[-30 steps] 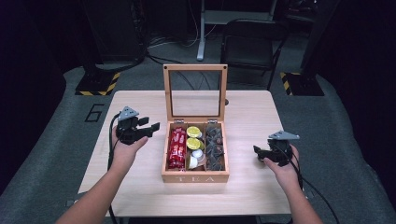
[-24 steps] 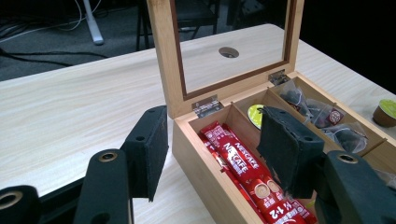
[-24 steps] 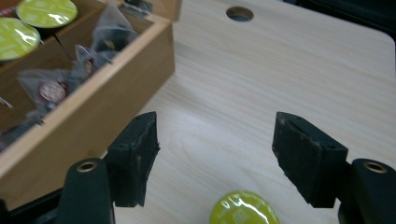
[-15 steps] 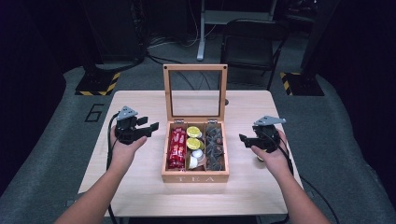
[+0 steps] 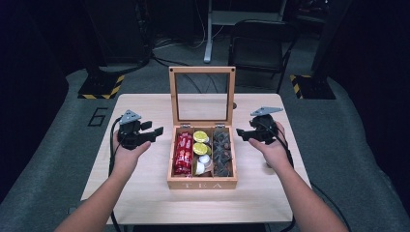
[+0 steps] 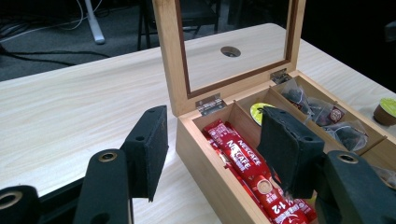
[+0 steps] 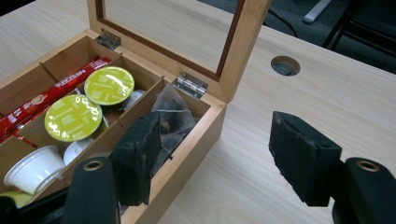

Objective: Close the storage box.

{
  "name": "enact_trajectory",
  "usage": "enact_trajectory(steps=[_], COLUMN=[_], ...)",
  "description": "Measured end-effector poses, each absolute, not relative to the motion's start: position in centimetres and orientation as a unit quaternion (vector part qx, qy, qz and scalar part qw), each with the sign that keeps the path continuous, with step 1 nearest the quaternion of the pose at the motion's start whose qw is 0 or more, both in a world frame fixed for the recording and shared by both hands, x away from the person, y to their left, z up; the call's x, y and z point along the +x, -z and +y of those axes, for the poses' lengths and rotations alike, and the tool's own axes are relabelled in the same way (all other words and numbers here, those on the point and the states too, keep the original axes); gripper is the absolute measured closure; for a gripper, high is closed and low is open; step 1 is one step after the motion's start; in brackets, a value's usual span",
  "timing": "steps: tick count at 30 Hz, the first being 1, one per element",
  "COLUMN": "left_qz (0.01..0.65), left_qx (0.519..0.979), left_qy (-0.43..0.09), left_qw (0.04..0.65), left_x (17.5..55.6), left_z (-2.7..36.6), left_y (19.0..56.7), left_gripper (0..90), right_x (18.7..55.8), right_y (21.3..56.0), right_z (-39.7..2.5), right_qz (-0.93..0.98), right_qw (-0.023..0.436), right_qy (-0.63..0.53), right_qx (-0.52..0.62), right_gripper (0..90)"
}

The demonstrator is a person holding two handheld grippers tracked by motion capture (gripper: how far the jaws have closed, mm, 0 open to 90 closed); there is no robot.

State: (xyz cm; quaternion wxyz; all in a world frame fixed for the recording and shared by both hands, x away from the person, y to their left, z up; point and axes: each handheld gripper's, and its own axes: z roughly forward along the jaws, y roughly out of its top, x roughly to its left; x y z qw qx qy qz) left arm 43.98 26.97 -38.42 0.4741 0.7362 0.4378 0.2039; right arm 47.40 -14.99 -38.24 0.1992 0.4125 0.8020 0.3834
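Wooden tea box [image 5: 202, 182] sits mid-table [image 5: 145, 203], glass lid upright. Left gripper [image 5: 155, 133] hovers just beside its left wall, jaws apart, holding nothing. Right gripper [image 5: 243, 133] sits beside the right wall, jaws apart too, empty. Red sachets [image 6: 243, 161] are partly hidden behind the left gripper's jaw. Dark tea bags [image 7: 175, 119] are half covered by the right gripper's jaw. A pod [image 6: 385, 111] on the table is cut off by the frame edge.

Open tongs [image 7: 212, 158] straddle the tea box [image 7: 196, 140] corner, beside green-lidded capsules [image 7: 88, 105].
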Motion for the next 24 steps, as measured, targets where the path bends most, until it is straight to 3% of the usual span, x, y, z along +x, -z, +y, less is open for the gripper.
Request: enact_trajectory(steps=[24], left_qz=[0.430], left_qx=[0.744], left_qy=[-0.202], left_qw=[0.470], left_x=[44.1], left_z=[26.5], left_y=[38.3], left_gripper=[42.1], right_x=[51.8], right_y=[35.2], right_z=[-13.4], right_qz=[0.783], right_qw=[0.196], right_qy=[-0.394], right_qx=[0.439], right_gripper=[33.8])
